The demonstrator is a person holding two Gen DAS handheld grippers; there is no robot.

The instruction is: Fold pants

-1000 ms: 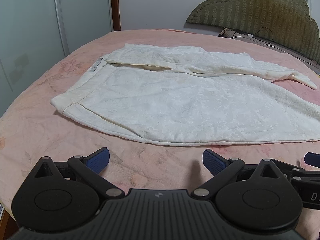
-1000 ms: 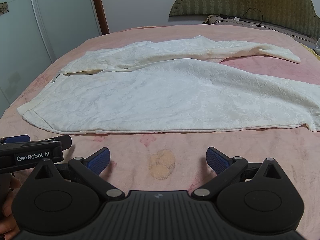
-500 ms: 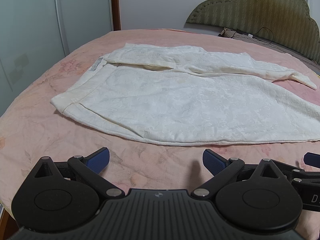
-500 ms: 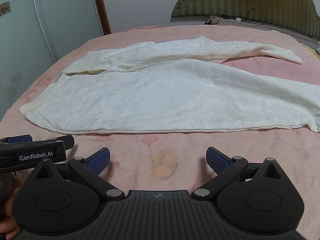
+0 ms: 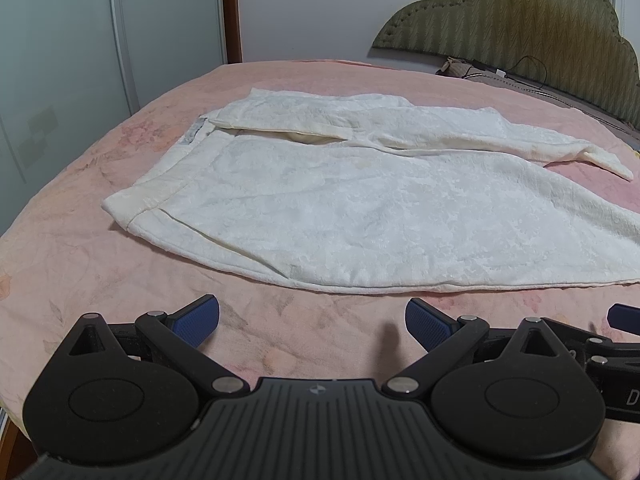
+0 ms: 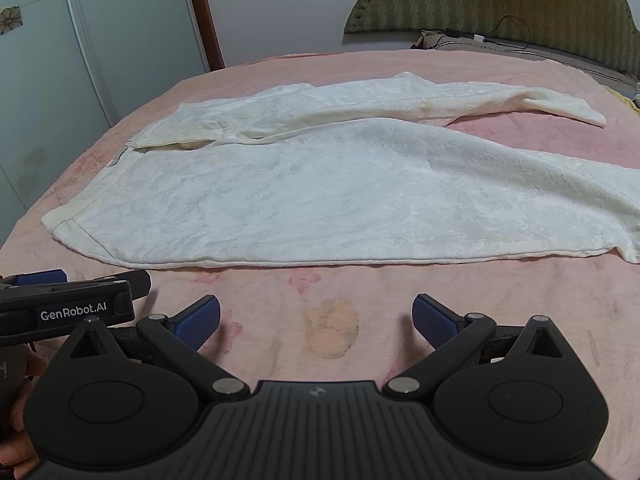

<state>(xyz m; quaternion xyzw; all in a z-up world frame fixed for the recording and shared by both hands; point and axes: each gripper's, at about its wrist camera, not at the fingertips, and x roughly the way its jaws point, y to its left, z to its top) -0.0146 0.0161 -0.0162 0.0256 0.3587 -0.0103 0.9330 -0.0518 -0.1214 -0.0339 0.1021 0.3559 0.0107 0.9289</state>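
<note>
White pants [image 5: 360, 216] lie spread flat on the pink bedspread [image 5: 80, 272], waistband to the left, near leg broad and running right, far leg narrower and angled off toward the green headboard [image 5: 520, 12]. Left gripper [image 5: 312, 322]: jaws wide apart, holding nothing, over bare bedspread just short of the pants' near edge. Right gripper [image 6: 316, 318]: jaws likewise apart and empty, alongside the left one, near the same edge.
</note>
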